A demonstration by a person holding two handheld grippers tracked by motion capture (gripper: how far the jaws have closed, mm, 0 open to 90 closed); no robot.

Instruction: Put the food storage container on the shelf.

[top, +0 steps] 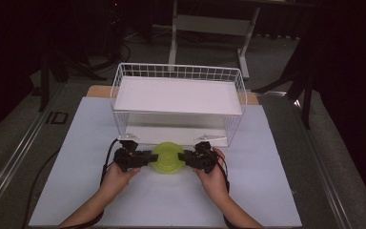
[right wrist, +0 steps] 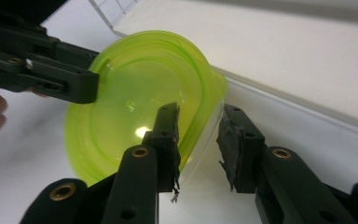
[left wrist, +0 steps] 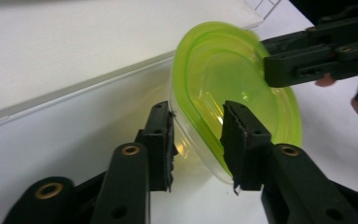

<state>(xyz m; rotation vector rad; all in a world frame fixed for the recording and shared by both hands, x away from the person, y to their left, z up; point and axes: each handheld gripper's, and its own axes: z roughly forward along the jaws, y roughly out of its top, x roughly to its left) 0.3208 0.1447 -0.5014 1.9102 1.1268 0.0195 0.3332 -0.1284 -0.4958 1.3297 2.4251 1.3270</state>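
Item: translucent lime-green plastic bowl (top: pixel 167 158), round, with a lip at the rim; located on the white worktop (top: pixel 267 191) just in front of a white wire basket rack (top: pixel 178 102) with a flat white shelf board, between the two hands. Left tongs (top: pixel 148 159): held in the person's left hand (top: pixel 116 179), reaching in from the bowl's left; jaws partly closed and straddling the bowl's wall, one inside the rim and one outside, as the left gripper view shows (left wrist: pixel 198 140). The inner pad lies against the wall; whether the outer one presses cannot be told. Right tongs (top: pixel 185 159): held in the right hand (top: pixel 214 179), reaching in from the bowl's right; jaws likewise partly closed across the rim, inner pad against the green wall, outer pad standing slightly off it in the right gripper view (right wrist: pixel 198 140). Bowl tilted in both gripper views, open side facing away from the rack.
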